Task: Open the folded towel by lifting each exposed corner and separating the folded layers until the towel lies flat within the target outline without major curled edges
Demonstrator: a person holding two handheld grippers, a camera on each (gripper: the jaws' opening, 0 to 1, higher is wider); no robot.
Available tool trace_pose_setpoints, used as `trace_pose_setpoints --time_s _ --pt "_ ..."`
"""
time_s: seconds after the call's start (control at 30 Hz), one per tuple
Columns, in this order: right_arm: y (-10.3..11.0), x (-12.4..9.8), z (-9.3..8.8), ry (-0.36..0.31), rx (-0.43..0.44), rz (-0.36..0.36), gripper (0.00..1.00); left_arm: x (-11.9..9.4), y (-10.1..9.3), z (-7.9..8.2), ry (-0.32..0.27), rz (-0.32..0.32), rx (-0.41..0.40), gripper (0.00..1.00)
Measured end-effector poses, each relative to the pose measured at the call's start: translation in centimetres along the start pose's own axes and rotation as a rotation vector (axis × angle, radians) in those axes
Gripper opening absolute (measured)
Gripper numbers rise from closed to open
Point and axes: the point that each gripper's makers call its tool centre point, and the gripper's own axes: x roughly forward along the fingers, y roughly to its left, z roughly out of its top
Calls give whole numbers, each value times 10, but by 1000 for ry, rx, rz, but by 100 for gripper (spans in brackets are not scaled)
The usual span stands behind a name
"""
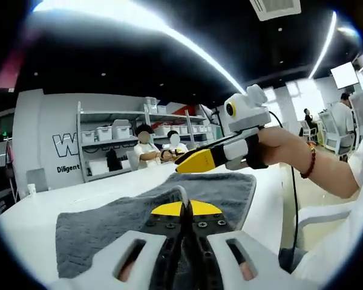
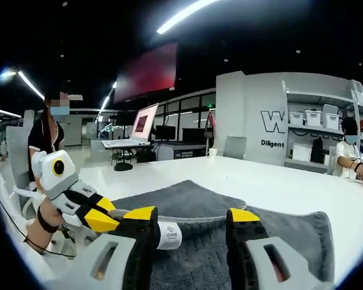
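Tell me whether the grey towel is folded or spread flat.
Still partly folded: in the right gripper view, the towel has an upper layer lying doubled over the rest, its rounded fold edge visible.

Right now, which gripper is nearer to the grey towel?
Left. The left gripper is down at the towel, jaws closed at its near edge. The right gripper is open, with towel between its jaws; the left gripper view shows it raised above the towel.

towel (image 2: pixel 230 241): grey; table (image 2: pixel 278 181): white; claw (image 1: pixel 183 208): yellow-tipped, black
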Motion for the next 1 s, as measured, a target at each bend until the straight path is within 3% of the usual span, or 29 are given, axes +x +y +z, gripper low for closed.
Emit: trace_pose_setpoints --time_s 0.4,1.0 --pt "-7 11 1 22 23 -8 42 -1 0 -1 -2 3 2 0" --pt "-7 32 2 72 -12 -5 41 -3 7 1 -6 20 22 0"
